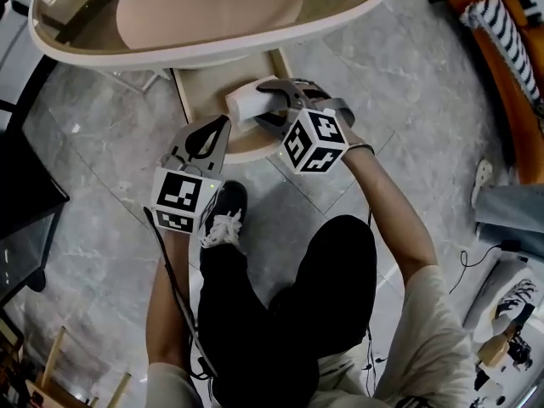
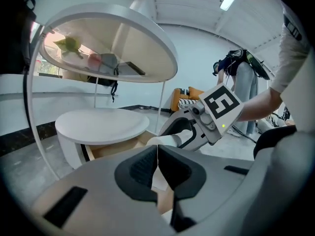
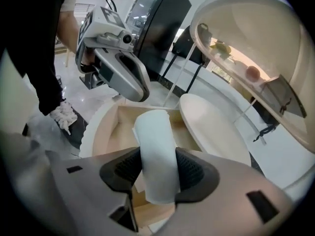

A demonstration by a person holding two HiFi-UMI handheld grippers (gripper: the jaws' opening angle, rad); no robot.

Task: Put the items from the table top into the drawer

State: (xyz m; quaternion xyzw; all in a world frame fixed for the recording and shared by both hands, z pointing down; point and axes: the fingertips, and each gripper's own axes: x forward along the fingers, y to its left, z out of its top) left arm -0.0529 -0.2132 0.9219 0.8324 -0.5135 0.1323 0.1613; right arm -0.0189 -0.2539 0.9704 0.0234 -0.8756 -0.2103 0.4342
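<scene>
Right gripper view is showing the right claw (image 3: 156,173) clamping a white roll (image 3: 155,151) by its middle. The pads are pressing both flanks, and the roll's far end is pointing toward 12 o'clock. Below it the open drawer (image 3: 109,127) is lying with its pale wood floor bare, so the roll is hanging over the drawer, not yet in it. The left claw (image 2: 157,167) is sitting with its jaws together and nothing between them. In the right gripper view it is hovering by the drawer's far rim at about 11 o'clock. Up on the glass tabletop (image 1: 212,51) a few small items (image 3: 252,73) are waiting, too small to name.

Trouble I am expecting: the roll looks soft and the squeeze may be flattening it, so it could slip out early and bounce onto the floor. The white round shelf (image 3: 211,127) is overhanging the drawer's 2 o'clock side, and the roll's front end could catch under it if pushed too deep. The left claw is standing close enough that the two could knock together during the drop.
</scene>
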